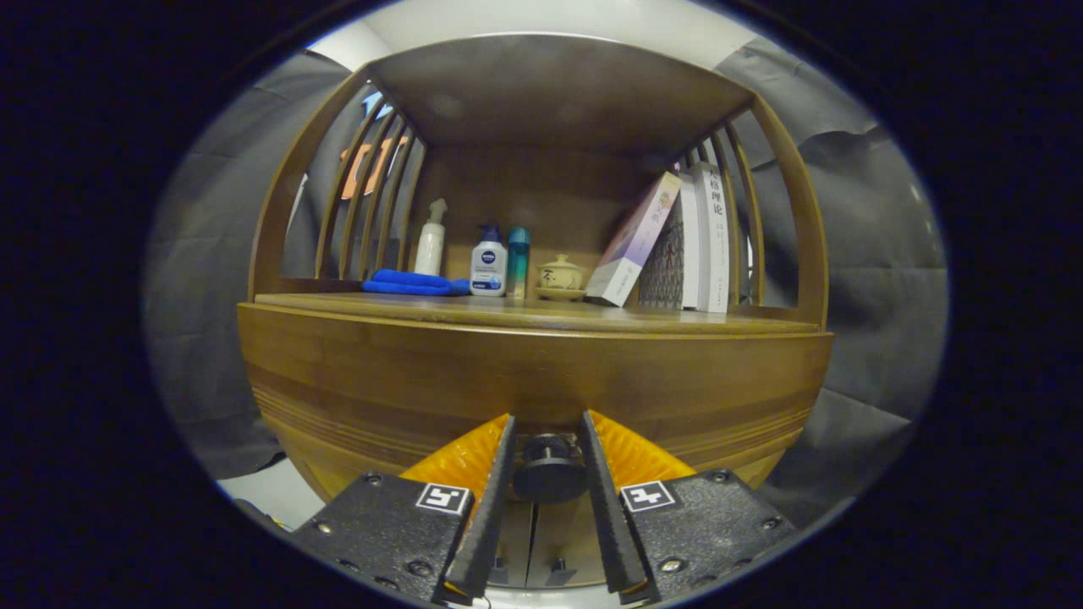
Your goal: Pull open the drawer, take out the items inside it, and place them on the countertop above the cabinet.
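Observation:
A wooden cabinet stands right in front of me, its drawer front [533,385] closed and filling the space under the countertop [525,315]. A round black knob [548,469] sticks out of the drawer front. My gripper [547,423] has its two black-padded orange fingers on either side of that knob, the pads close to it but with a thin gap showing on each side. The drawer's contents are hidden.
On the countertop stand a blue cloth [410,282], a white spray bottle [431,244], a white pump bottle [489,264], a teal bottle [518,260], a lidded ceramic cup [560,276] and leaning books [677,245]. Curved wooden slats close both sides.

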Demonstrator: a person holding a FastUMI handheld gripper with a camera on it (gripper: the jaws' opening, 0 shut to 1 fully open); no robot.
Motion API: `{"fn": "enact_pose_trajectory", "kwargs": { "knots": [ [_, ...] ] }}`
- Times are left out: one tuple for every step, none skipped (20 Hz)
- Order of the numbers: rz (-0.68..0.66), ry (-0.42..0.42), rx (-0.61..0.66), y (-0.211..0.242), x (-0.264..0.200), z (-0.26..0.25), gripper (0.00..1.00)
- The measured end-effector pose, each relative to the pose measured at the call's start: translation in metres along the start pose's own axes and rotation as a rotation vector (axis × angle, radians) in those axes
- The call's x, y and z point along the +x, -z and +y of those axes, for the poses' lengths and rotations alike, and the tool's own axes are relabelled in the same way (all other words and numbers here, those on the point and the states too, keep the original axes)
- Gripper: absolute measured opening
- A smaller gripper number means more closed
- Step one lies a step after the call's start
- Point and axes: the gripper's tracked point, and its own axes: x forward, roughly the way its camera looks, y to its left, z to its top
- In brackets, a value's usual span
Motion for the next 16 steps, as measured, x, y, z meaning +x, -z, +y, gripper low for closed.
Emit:
{"fn": "enact_pose_trajectory", "kwargs": {
  "knots": [
    [-0.001,0.001,-0.003,0.001,-0.002,0.000,0.52],
    [-0.005,0.000,-0.006,0.002,-0.002,0.002,0.52],
    [-0.005,0.002,-0.017,0.002,-0.002,0.001,0.52],
    [-0.006,0.001,-0.026,0.003,-0.003,0.001,0.52],
    [-0.005,-0.001,-0.027,0.004,-0.003,0.001,0.52],
    [0.012,0.002,-0.020,0.009,-0.002,0.000,0.52],
    [0.053,0.007,-0.013,0.019,-0.001,-0.003,0.53],
    [0.082,-0.004,0.011,0.026,-0.002,-0.002,0.54],
    [0.072,-0.017,0.036,0.026,-0.002,0.001,0.57],
    [0.056,-0.023,0.043,0.023,0.001,0.001,0.57],
    [0.049,-0.030,0.041,0.019,0.002,0.001,0.57],
    [0.052,-0.039,0.039,0.019,0.003,0.002,0.57],
    [0.056,-0.039,0.035,0.022,0.000,0.002,0.56],
    [0.060,-0.040,0.032,0.020,0.000,0.003,0.54],
    [0.061,-0.038,0.037,0.021,0.002,0.001,0.53],
    [0.061,-0.036,0.040,0.019,0.000,0.002,0.50]
  ]
}}
